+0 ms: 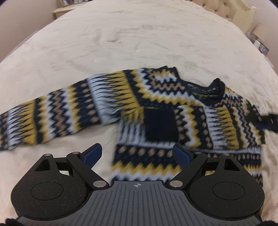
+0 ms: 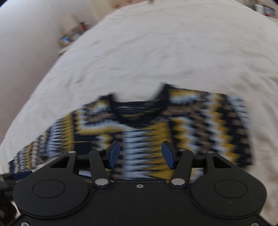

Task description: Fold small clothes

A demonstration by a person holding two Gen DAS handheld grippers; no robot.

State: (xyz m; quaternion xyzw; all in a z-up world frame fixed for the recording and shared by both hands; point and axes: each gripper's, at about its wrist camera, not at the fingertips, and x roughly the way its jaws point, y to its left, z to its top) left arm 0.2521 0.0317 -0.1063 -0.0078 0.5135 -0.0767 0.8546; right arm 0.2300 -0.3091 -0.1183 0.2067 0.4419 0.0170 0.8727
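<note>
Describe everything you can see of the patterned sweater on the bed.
The sweater is a small knit with zigzag and diamond bands in navy, mustard, white and tan, a dark ribbed collar and a solid navy patch on the chest. It lies flat on the cream bedcover, one sleeve stretched sideways, the other folded over its body.

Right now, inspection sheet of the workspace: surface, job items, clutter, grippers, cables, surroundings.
Surface: cream bedspread, lightly creased.
Job's things: one patterned sweater lying flat, collar away from the cameras; one sleeve stretched out sideways, the other side already folded in over the body.
Clutter: nothing seen on the bedspread apart from the sweater.
Grippers: left gripper open, nothing between its pads, over the sweater's hem; right gripper open, nothing gripped, above the sweater's body.
Cables: nothing seen.
Surroundings: tufted headboard; small items beside the bed, too blurred to identify.
</note>
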